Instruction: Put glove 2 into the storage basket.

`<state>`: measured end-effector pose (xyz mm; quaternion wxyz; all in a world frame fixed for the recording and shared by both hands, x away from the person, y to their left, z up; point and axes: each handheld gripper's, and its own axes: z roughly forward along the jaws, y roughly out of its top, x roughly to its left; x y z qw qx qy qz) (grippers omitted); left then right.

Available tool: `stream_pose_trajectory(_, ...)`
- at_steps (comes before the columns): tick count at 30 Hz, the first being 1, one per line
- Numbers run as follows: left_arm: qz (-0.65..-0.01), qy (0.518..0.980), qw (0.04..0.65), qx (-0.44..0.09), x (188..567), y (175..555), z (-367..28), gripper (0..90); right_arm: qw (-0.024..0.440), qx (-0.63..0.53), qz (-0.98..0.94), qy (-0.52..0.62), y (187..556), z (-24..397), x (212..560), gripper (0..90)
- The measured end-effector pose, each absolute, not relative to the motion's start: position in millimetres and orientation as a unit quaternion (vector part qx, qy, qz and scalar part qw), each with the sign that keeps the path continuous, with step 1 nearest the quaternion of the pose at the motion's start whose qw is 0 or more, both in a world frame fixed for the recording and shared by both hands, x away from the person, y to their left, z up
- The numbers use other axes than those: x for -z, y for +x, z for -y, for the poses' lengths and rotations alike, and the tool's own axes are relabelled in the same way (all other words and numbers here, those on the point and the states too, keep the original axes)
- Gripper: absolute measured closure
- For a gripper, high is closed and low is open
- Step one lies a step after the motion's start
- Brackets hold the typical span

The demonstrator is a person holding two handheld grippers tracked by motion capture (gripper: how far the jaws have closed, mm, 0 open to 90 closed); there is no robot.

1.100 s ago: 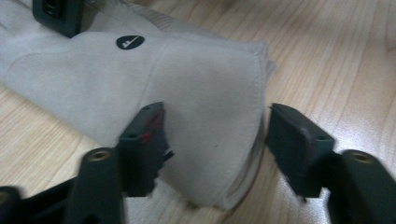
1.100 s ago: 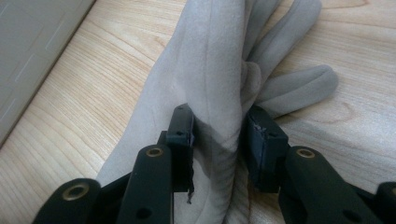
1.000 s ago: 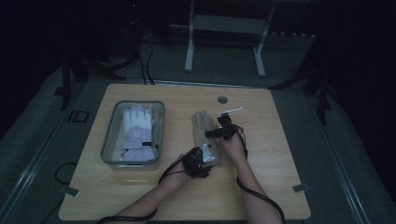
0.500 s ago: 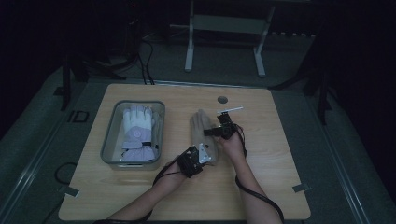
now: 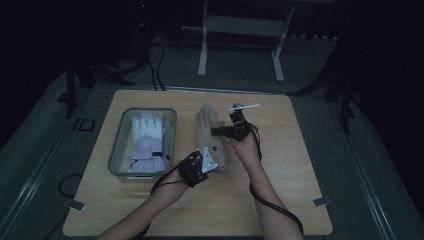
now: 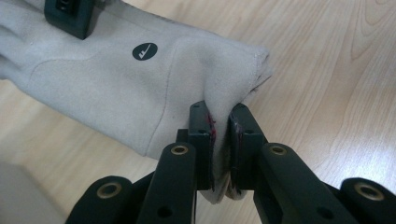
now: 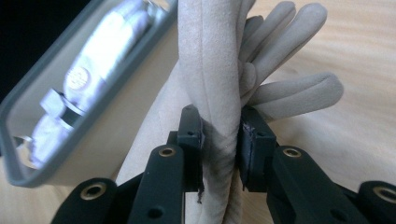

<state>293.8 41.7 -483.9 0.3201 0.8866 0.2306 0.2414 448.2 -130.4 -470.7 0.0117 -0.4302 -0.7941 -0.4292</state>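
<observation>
A grey tray (image 5: 116, 150) sits on the left half of the wooden table (image 5: 300, 190), its long side running away from the near edge. A pale lilac glove (image 5: 146, 141) lies flat inside it, fingers pointing to the far end, with a round badge on its back and a dark tab near the cuff. Near the table's far edge lies a small white strip (image 5: 245, 106) beside a dark round spot (image 5: 238, 105), perhaps a hole; the dim light leaves it unclear. Beyond the table stands a white frame (image 5: 239, 30) on the floor, with black cables (image 5: 156, 60) trailing to its left.
</observation>
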Motion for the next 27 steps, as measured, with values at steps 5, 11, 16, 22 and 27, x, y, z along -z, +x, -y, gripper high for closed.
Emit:
stream_pose_trajectory(5, -0.234, 0.882, 0.320, -0.255, 470, 289, -55, 82.0, 0.008, 0.443, 0.794, -0.417, 446, 118, 453, 73.7)
stream_pose_trajectory(11, -0.240, 0.877, 0.317, -0.268, 458, 284, -75, 81.9, 0.008, 0.457, 0.793, -0.402, 443, 99, 437, 73.7)
stream_pose_trajectory(16, -0.249, 0.877, 0.309, -0.271, 454, 280, -94, 81.9, 0.012, 0.463, 0.795, -0.392, 441, 81, 433, 73.7)
stream_pose_trajectory(22, -0.263, 0.874, 0.301, -0.276, 452, 276, -116, 81.9, 0.020, 0.464, 0.801, -0.379, 442, 53, 430, 73.7)
stream_pose_trajectory(27, -0.279, 0.870, 0.297, -0.276, 451, 272, -138, 81.9, 0.024, 0.461, 0.807, -0.369, 442, 28, 431, 73.7)
